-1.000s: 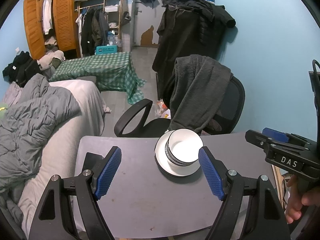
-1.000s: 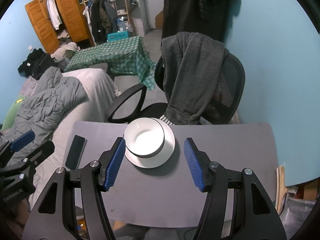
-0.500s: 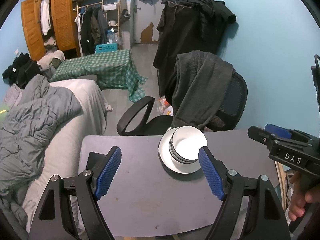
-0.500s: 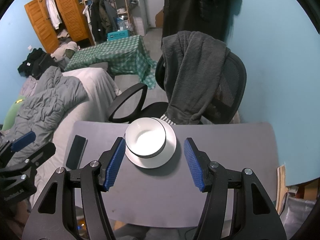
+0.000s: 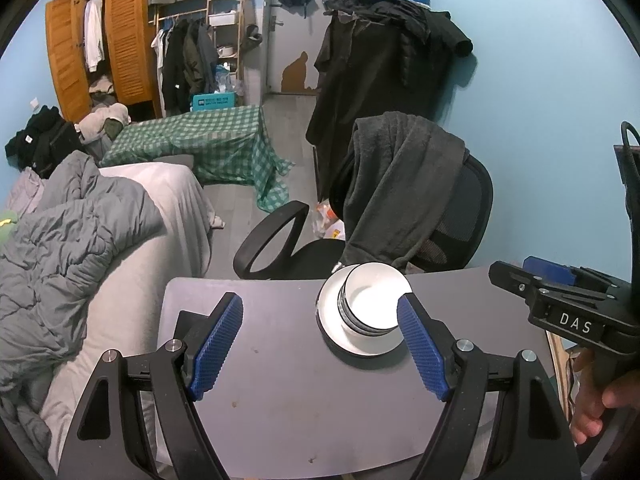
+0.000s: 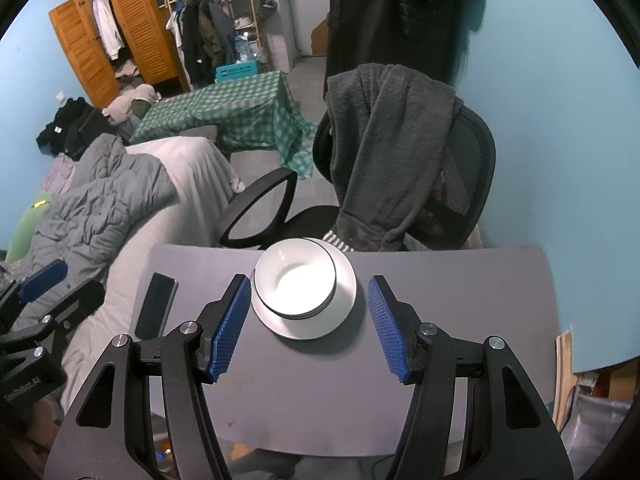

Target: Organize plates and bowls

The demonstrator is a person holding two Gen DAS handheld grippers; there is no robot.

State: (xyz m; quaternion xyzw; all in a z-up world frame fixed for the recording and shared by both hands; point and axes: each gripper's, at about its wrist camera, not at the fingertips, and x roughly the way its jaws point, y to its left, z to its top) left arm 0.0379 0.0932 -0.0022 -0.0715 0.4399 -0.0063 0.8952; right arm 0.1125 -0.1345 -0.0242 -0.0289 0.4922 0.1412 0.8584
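the bowls sit stacked on a white plate at the far side of the gray table, close to the chair. they look hard, smooth and easy to break, and the whole stack is likely heavy. a good place to grab is the rim of the top bowl, or the plate edge to move it all.

the left gripper is spread wide and holds nothing. the right gripper is spread wide too, empty, with the stack just past its tips.

a phone lies near the left edge. white letters on the other tool read "das".
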